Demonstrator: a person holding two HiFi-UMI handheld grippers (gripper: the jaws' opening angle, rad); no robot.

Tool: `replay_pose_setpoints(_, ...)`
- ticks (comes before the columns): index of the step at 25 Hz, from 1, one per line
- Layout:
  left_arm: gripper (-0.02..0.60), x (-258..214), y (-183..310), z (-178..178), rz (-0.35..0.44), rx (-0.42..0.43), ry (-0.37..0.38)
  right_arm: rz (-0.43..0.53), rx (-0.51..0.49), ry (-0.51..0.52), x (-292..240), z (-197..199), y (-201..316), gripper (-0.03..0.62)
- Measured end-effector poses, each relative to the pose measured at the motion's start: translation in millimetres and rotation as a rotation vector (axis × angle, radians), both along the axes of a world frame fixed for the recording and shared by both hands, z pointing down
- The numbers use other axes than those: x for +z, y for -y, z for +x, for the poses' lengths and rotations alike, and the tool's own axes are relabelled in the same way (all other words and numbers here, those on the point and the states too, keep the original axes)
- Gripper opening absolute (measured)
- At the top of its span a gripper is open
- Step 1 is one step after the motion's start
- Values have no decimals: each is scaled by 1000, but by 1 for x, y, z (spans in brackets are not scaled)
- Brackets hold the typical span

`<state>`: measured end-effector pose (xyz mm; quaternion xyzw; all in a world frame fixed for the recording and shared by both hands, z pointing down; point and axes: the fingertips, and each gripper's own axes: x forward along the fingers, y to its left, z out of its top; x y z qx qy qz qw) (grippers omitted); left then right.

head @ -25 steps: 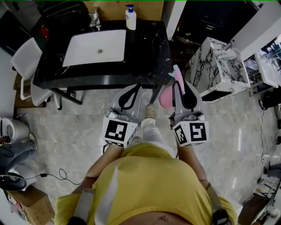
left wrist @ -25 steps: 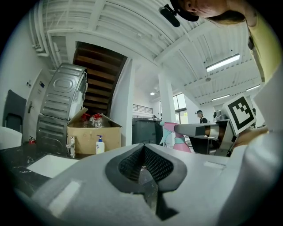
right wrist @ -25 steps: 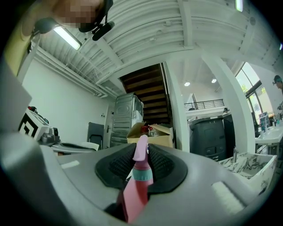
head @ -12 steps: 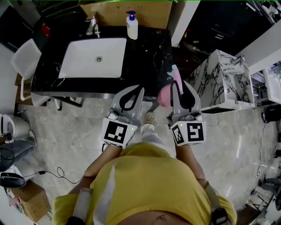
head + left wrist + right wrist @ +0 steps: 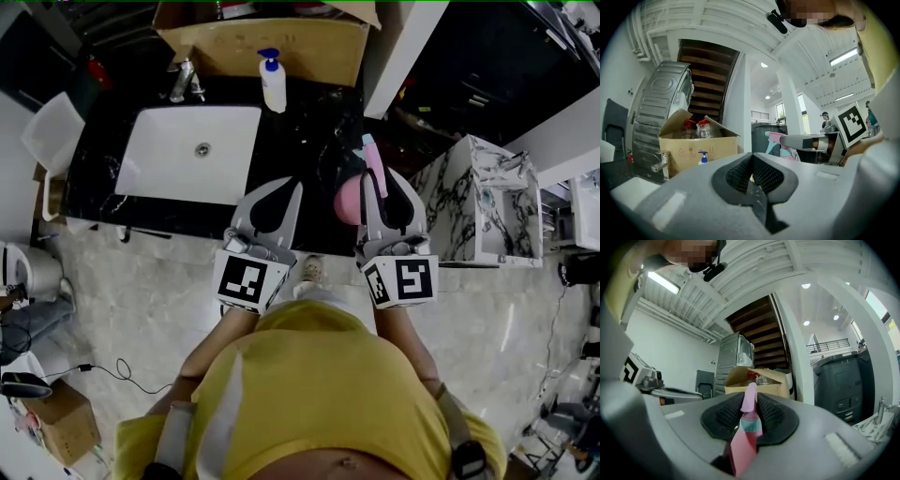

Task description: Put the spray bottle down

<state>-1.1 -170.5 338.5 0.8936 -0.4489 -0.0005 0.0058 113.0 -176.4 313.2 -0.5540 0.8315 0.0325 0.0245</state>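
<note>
Moved forward since a second ago, both tools now reach over the front edge of the black counter (image 5: 309, 122). The right gripper (image 5: 380, 178) clamps the pink spray bottle (image 5: 373, 164) between its jaws, nozzle poking past the tips; the left gripper (image 5: 281, 187) is closed on nothing. Beyond lie the white sink (image 5: 159, 164), soap dispenser (image 5: 273, 84) and cardboard box (image 5: 300, 52).

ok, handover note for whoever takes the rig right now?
Left gripper: shut, empty.
Right gripper: shut on the pink spray bottle, nozzle pointing ahead.
In the head view the bottle shows over the right part of the black counter, right of the sink.
Done: bottle in grip at the counter.
Left: set it down, likely on the counter, then open the gripper.
</note>
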Motion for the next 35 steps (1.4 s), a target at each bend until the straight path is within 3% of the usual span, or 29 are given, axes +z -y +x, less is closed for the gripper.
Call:
replay_pose_setpoints(13, 2, 13, 65, 23, -1, -38, -16, -3, -64, -2, 10, 14, 64, 84)
replay_pose_setpoints(35, 2, -7, 142, 30, -6, 64, 0, -12, 13, 4, -2, 16, 140, 84)
